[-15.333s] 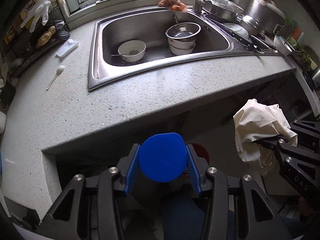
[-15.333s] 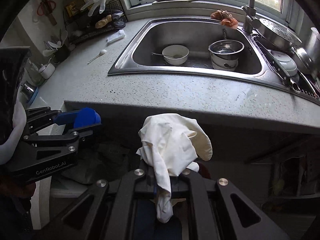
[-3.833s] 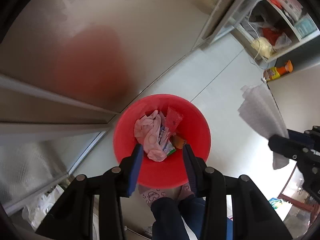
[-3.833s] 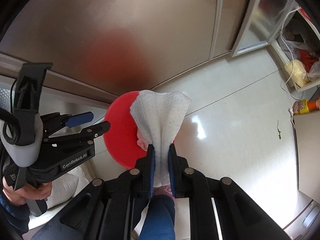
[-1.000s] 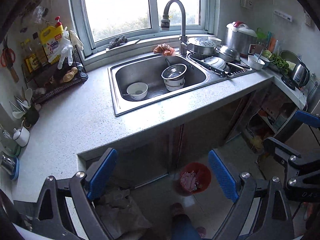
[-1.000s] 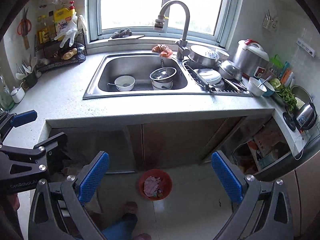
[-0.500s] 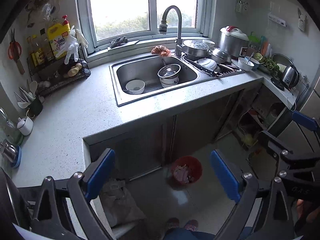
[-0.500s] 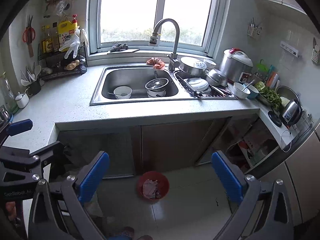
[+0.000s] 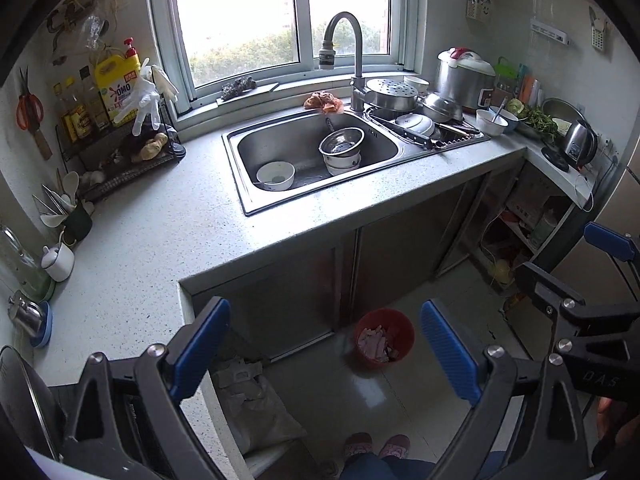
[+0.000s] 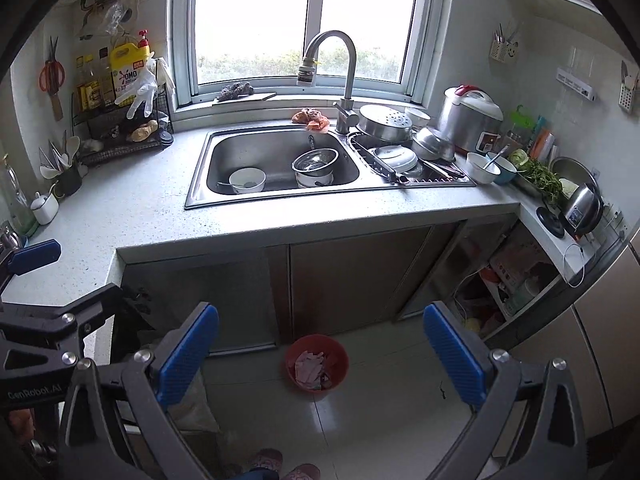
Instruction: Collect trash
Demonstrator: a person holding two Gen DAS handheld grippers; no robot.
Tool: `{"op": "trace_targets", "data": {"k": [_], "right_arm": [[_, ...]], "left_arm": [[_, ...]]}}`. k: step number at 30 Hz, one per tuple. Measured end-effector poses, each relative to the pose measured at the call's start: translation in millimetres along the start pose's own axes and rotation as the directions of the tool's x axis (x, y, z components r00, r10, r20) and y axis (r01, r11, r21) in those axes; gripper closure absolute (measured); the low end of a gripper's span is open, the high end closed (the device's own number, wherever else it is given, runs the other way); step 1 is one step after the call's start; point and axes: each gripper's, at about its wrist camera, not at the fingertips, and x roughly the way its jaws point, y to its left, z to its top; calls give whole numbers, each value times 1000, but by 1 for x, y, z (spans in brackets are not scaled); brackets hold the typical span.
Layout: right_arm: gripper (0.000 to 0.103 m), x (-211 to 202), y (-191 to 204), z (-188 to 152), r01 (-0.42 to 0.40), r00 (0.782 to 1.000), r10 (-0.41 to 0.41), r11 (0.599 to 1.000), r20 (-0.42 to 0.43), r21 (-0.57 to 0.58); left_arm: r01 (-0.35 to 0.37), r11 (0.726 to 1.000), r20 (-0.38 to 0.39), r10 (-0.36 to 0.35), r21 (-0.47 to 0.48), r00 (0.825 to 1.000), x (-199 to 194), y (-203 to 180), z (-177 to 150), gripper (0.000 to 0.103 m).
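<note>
Both grippers spread wide and empty, high above the kitchen floor.

Left gripper and right gripper hold nothing between their blue pads; beneath them a person's slippers stand on the pale tiles. Farther down and ahead, framed between each pair of fingers, the red bin sits on the floor before the cabinet doors, with crumpled trash inside (pinkish, white scraps). Beyond lies the speckled counter, the steel sink holding bowls, then the window.
</note>
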Motion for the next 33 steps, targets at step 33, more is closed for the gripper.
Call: {"op": "trace_targets", "data": {"k": [33], "right_arm": [[0, -8, -14, 2, 4, 1000, -4, 1000, 9, -6]], "left_arm": [[12, 1000, 11, -12, -1, 1000, -6, -10, -3, 8]]}}
